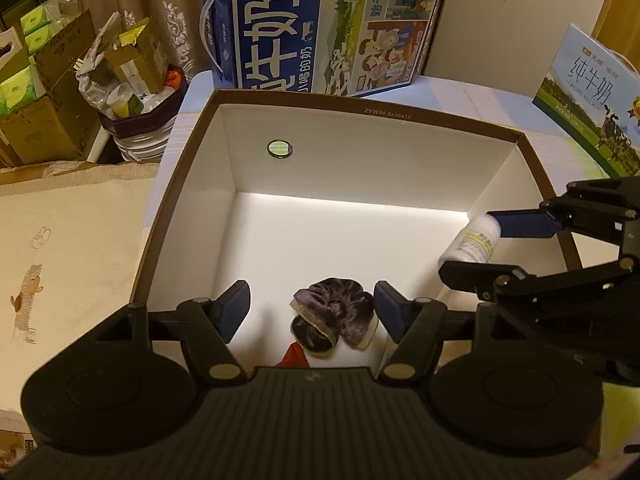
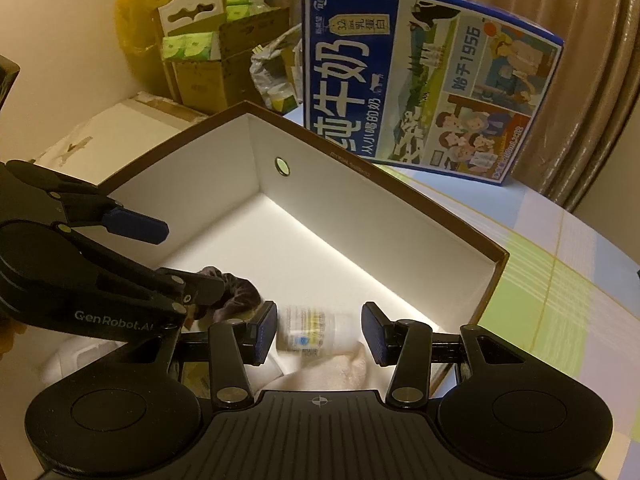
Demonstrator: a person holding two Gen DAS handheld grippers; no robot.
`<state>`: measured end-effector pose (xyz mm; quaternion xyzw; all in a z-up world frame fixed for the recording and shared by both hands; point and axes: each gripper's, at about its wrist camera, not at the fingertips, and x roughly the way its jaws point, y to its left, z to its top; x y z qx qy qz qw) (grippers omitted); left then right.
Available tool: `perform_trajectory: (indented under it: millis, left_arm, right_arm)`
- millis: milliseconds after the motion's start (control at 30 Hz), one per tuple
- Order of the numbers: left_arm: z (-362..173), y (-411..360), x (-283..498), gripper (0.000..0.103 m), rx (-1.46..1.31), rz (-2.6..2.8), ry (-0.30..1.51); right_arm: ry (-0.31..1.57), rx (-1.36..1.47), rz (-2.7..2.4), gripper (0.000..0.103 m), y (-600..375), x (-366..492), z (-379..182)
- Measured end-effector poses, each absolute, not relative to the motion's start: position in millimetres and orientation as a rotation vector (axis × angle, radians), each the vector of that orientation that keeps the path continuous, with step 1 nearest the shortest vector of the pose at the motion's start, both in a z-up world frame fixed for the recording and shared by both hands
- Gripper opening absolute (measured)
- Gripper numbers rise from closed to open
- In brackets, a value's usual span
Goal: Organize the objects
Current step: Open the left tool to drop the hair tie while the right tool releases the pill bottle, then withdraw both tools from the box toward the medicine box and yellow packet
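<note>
A brown-rimmed box point(image 1: 372, 110) with a white inside stands on the table; it also shows in the right wrist view point(image 2: 360, 168). A purple velvet scrunchie point(image 1: 332, 316) lies on the box floor between the fingers of my open left gripper point(image 1: 312, 312). A small white bottle point(image 1: 474, 242) with a yellow label sits between the spread fingers of my right gripper point(image 1: 472, 246), apart from both pads. In the right wrist view the bottle point(image 2: 316, 330) looks blurred between the open fingers of the right gripper point(image 2: 320, 332), over a pale cloth point(image 2: 332, 372). The scrunchie point(image 2: 236, 296) lies to its left.
A blue milk carton case point(image 1: 320, 24) stands behind the box, and a second milk box point(image 1: 592, 92) stands at the right. Cardboard boxes and a full waste bin point(image 1: 136, 92) crowd the left. A red scrap point(image 1: 294, 356) lies by the scrunchie. The tablecloth point(image 2: 560, 280) is checked.
</note>
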<state>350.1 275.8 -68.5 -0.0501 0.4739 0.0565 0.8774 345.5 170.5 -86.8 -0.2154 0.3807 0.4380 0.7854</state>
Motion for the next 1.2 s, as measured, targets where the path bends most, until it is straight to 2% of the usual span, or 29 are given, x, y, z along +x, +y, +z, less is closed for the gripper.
perform_trajectory:
  millis: [133,367,733,800,1200]
  left_arm:
    - [-67.8,275.4,348.0,0.064,-0.105,0.119,0.993]
    - [-59.6,274.9,337.0,0.074,-0.115,0.107,0.977]
    - [-39.2,276.6,315.0,0.082,-0.133,0.117,0.948]
    - [-34.0,276.8,309.8,0.086,-0.143,0.122,0.941]
    - [-6.2,264.8,268.6,0.091,-0.170,0.138,0.921]
  right_arm:
    - [0.815,-0.460,0.937,0.045,166.6,343.8,-84.7]
    - [0.811,-0.419,0.943,0.045,155.2,339.0,-75.0]
    - [0.808,-0.342,0.959,0.046,136.8,321.9,-55.7]
    - [0.806,-0.325,0.965,0.046,132.5,316.6,-51.4]
    - [0.812,-0.243,0.950,0.047,100.1,274.0,-25.4]
